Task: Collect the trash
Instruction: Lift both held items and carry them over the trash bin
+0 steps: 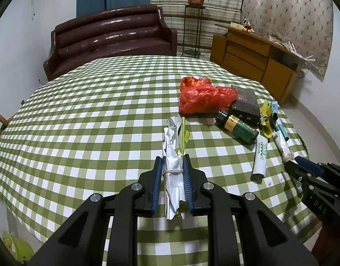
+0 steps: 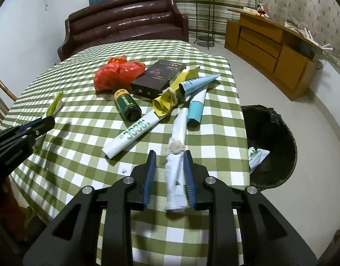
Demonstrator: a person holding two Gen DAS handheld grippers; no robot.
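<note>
Trash crowds the checked table [image 2: 214, 51]: red bag [image 2: 116, 73], dark box [image 2: 157, 77], green bottle [image 2: 127, 106]. Left gripper [image 1: 173, 173] clenches a crumpled paper bundle [image 1: 173, 146]; right gripper [image 2: 169, 173] straddles a tied paper roll [image 2: 177, 146], grip uncertain. Bin [image 2: 278, 128] stands just beside the table.

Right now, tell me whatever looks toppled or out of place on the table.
The green bottle lies on its side on the checked tablecloth, capless mouth toward the camera, beside the red plastic bag. Rolled papers lie scattered around it; no spill shows.

Brown leather sofa [image 1: 112, 37], wooden cabinet [image 1: 256, 62], plant stand [image 1: 194, 22], pale walls
</note>
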